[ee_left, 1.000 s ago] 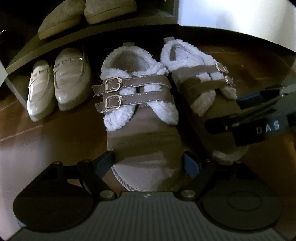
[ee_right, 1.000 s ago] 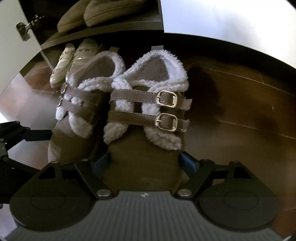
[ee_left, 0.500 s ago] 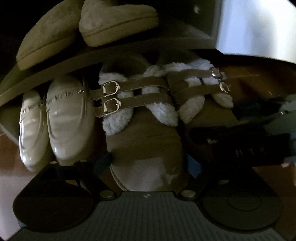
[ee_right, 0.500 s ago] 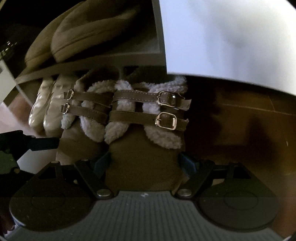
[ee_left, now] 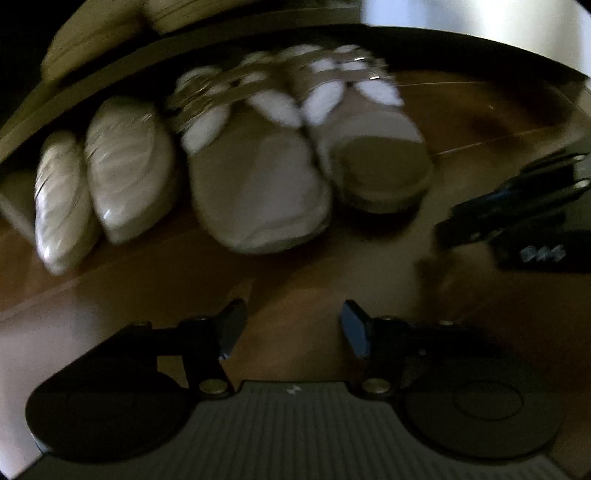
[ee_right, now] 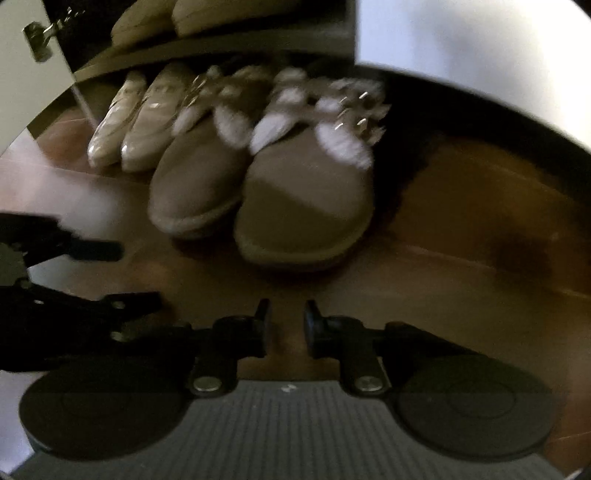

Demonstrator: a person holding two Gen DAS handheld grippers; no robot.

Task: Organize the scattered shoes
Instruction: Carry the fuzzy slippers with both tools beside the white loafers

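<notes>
Left gripper (ee_left: 290,328) empty, jaws closing, right gripper (ee_right: 286,321) empty, jaws closing to a narrow gap, both fleece-lined buckle shoes (ee_right: 295,192) released on wooden floor (ee_left: 295,280), ahead of fingertips, beside glossy loafers (ee_left: 125,170) under shelf (ee_left: 110,62)

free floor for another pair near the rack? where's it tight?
Free: bare wood floor right of the fleece-lined strap shoes, and the strip between their toes and both claws. Tight: bottom row, where the glossy loafers sit packed against the strap shoes with no visible gap. Slippers sit on the shelf above.
</notes>
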